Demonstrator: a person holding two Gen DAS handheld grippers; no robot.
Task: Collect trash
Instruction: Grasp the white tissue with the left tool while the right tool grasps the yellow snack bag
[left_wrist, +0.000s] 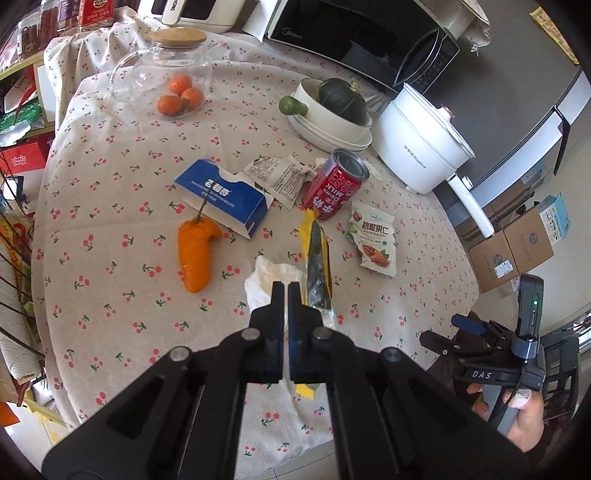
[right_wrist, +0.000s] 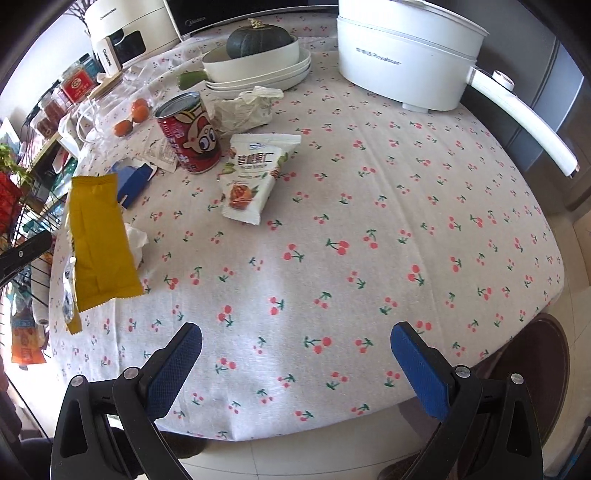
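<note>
Above the table (right_wrist: 369, 184), tilted down, the left gripper (left_wrist: 283, 291) pinches a yellow wrapper (right_wrist: 99, 240); the right gripper (right_wrist: 295, 347) gapes wide, empty.

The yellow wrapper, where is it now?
The yellow wrapper is pinched in the left gripper, lifted above the white tissue, left of the nut packet in the right wrist view.

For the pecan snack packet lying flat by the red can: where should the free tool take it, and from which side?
Probably the crimped near end of the pecan packet, from above at the table's near edge. It lies flat, the red can crowds its far end, and the right tool is open.
</note>
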